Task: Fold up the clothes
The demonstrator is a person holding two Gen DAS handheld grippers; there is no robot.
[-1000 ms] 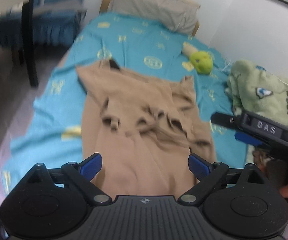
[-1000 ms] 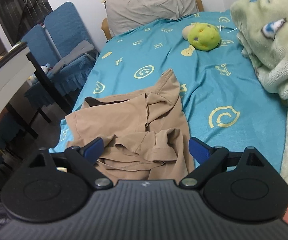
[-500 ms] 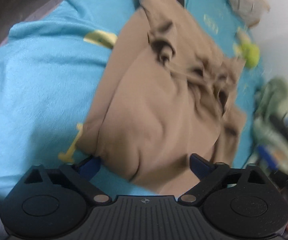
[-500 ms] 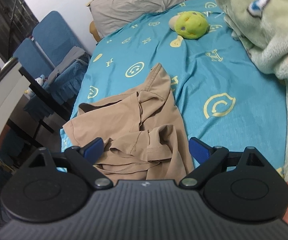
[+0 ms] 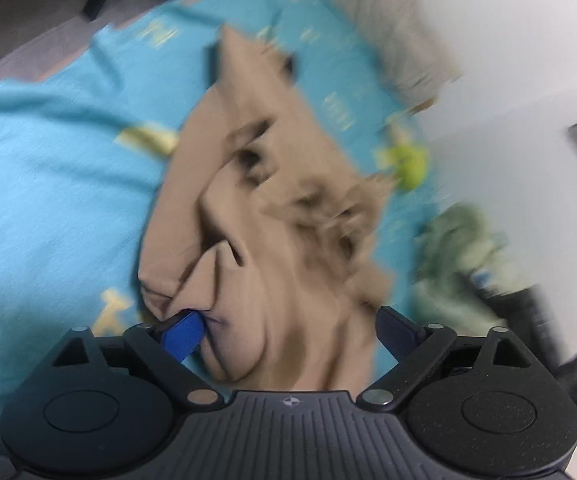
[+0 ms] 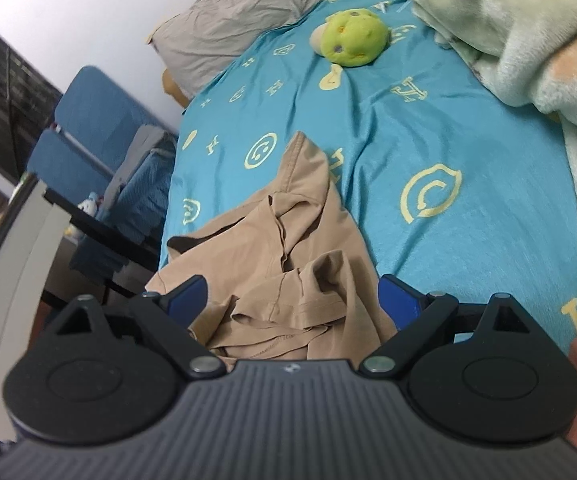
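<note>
A crumpled tan garment (image 5: 272,232) lies on the blue bedsheet (image 5: 48,200); the left wrist view is blurred by motion. My left gripper (image 5: 288,330) is open and low over the garment's near edge, with its left blue pad (image 5: 182,334) touching a fold of the cloth. In the right wrist view the same tan garment (image 6: 288,248) lies bunched near the bed's left edge. My right gripper (image 6: 294,298) stands open above its near part, nothing between the fingers.
A green plush toy (image 6: 350,38) and a grey pillow (image 6: 240,16) lie toward the head of the bed. A pale green blanket (image 6: 528,32) is heaped on the right. Blue chairs (image 6: 100,136) and a table edge (image 6: 16,240) stand off the bed's left side.
My left gripper dropped toward the garment's near edge and is now rolling and swinging, so its view blurs. My right gripper tilted and moved slightly closer to the garment.
</note>
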